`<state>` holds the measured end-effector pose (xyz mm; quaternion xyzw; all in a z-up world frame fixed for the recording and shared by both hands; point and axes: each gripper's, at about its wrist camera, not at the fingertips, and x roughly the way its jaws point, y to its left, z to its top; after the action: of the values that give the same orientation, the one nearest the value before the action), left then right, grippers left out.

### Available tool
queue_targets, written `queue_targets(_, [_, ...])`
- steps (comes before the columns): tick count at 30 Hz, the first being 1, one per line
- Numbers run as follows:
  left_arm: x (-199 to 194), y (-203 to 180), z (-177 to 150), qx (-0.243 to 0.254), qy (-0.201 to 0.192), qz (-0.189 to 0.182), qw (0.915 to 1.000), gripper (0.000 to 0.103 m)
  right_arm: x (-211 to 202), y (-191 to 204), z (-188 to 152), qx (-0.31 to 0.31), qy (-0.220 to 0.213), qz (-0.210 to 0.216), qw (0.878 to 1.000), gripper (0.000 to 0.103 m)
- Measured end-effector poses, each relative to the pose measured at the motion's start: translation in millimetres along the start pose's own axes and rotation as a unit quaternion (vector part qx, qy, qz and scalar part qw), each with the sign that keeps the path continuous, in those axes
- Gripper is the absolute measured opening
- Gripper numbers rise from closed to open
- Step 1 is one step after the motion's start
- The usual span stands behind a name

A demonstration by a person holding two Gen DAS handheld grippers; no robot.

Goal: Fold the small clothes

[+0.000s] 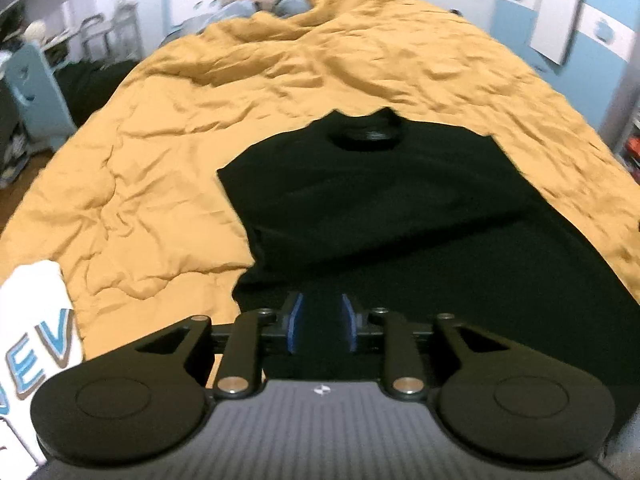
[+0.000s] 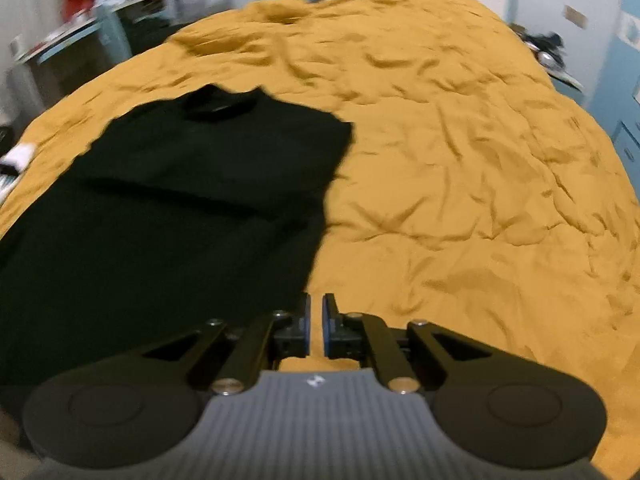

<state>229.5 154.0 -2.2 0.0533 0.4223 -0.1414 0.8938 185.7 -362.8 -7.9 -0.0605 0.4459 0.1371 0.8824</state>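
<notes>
The black T-shirt (image 1: 384,208) lies collar-away under the part-open, empty left tool (image 1: 322,322), left of the closed, empty right tool (image 2: 316,326).

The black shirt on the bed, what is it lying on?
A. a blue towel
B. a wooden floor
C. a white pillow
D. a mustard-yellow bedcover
D: the black shirt lies spread out on the wrinkled mustard-yellow bedcover, which shows around it in both wrist views.
</notes>
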Motion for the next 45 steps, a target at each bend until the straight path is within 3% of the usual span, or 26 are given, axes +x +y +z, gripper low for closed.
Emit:
queue_targets(7, [-43.6, -23.6, -43.1, 0.031, 0.011, -0.014, 0.9994, 0.047, -45.2, 48.5, -61.3, -0.046, 0.034, 0.023, 0.998, 0.022])
queue_targets(11, [-50.0, -26.5, -70.5, 0.014, 0.02, -0.013, 0.9996, 0.051, -46.8, 74.0, -100.3, -0.044, 0.059, 0.029, 0.997, 0.032])
queue_targets(15, [-56.5, -18.4, -93.2, -0.023, 0.023, -0.014, 0.9994, 0.056, -36.2, 89.6, -131.6, -0.04, 0.082, 0.006, 0.996, 0.047])
queue_targets(17, [-61.5, -15.5, -102.5, -0.037, 0.022, -0.012, 0.999, 0.059, -30.7, 91.6, -145.0, -0.036, 0.093, -0.004, 0.995, 0.042])
queue_targets(19, [-65.1, -12.5, -111.2, -0.048, 0.024, -0.014, 0.9985, 0.061, -30.8, 92.3, -149.5, -0.031, 0.089, -0.003, 0.996, 0.013])
queue_targets(20, [-66.7, -11.7, -115.3, -0.053, 0.027, -0.016, 0.9981, 0.062, -35.2, 93.1, -149.1, -0.029, 0.08, 0.0, 0.996, 0.01])
queue_targets(21, [-68.2, -11.2, -119.7, -0.058, 0.03, -0.017, 0.9977, 0.063, -39.3, 93.5, -148.2, -0.027, 0.072, 0.004, 0.997, 0.0])
queue_targets(26, [-68.2, -10.4, -137.0, -0.081, 0.044, -0.029, 0.9954, 0.07, -77.4, 75.7, -137.8, 0.013, 0.041, 0.013, 0.999, 0.0])
queue_targets(30, [-59.2, -13.5, -150.0, -0.089, 0.062, -0.047, 0.993, 0.076, -68.3, 49.1, -156.8, 0.084, 0.082, 0.031, 0.993, 0.0])
queue_targets(35, [-43.5, -14.8, -164.2, -0.107, 0.091, -0.055, 0.9885, 0.076, -35.7, 55.3, -169.8, 0.076, 0.12, 0.029, 0.99, 0.0])
queue_targets(37, [-40.6, -17.0, -170.6, -0.112, 0.095, -0.069, 0.9866, 0.07, -34.2, 53.1, -167.6, 0.076, 0.122, 0.035, 0.989, 0.0])
queue_targets(39, [-37.7, -20.0, -175.9, -0.114, 0.098, -0.07, 0.9861, 0.033, -38.6, 55.2, -163.6, 0.058, 0.115, 0.038, 0.991, 0.001])
queue_targets(41, [-37.1, -21.8, -178.7, -0.119, 0.1, -0.065, 0.9858, 0.009, -44.6, 60.0, -158.2, 0.037, 0.112, 0.032, 0.993, 0.002])
queue_targets(45, [-62.9, -30.7, -172.7, -0.109, 0.067, -0.072, 0.9891, 0.007, -53.5, 62.4, -150.8, 0.031, 0.098, 0.044, 0.994, 0.0])
